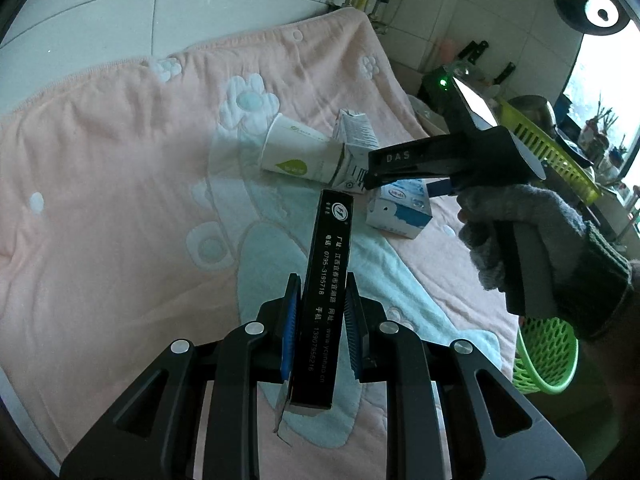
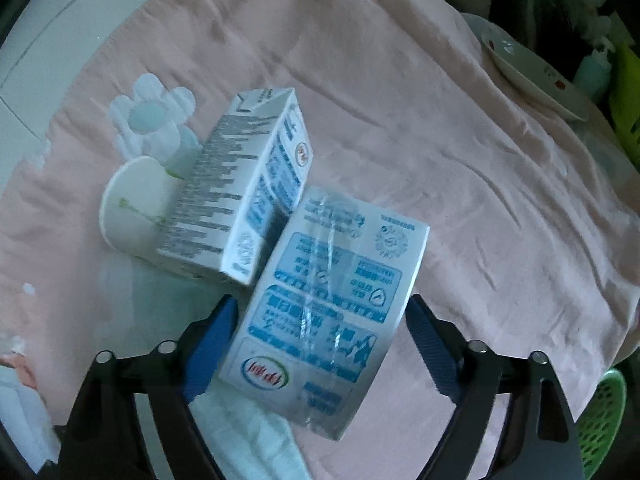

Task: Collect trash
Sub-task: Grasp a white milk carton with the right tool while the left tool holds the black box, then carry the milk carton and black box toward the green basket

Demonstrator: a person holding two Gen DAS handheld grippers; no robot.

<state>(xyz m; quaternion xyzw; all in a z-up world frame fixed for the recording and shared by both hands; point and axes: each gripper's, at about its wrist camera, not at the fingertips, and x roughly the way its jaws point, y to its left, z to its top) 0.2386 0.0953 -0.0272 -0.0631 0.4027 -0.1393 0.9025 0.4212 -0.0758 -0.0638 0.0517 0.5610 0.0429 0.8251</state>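
My left gripper (image 1: pixel 322 284) is shut on a long black box (image 1: pixel 334 232) with white print, held upright above the pink flowered towel (image 1: pixel 120 200). A white paper cup (image 1: pixel 296 152) (image 2: pixel 132 208) lies on its side beside a grey-and-blue milk carton (image 1: pixel 356 136) (image 2: pixel 240 184). A second blue-and-white carton (image 1: pixel 400 212) (image 2: pixel 332 292) lies flat just in front of them. My right gripper (image 2: pixel 322 308) (image 1: pixel 368 176), held by a gloved hand (image 1: pixel 520 232), is open and straddles the flat carton, with the right pad clear of it.
A green mesh basket (image 1: pixel 548 360) (image 2: pixel 600 420) stands off the towel's right edge. A yellow-green slotted rack (image 1: pixel 540 140) and a white plate (image 2: pixel 528 76) sit at the far right. A white appliance (image 1: pixel 120 20) rises behind the towel.
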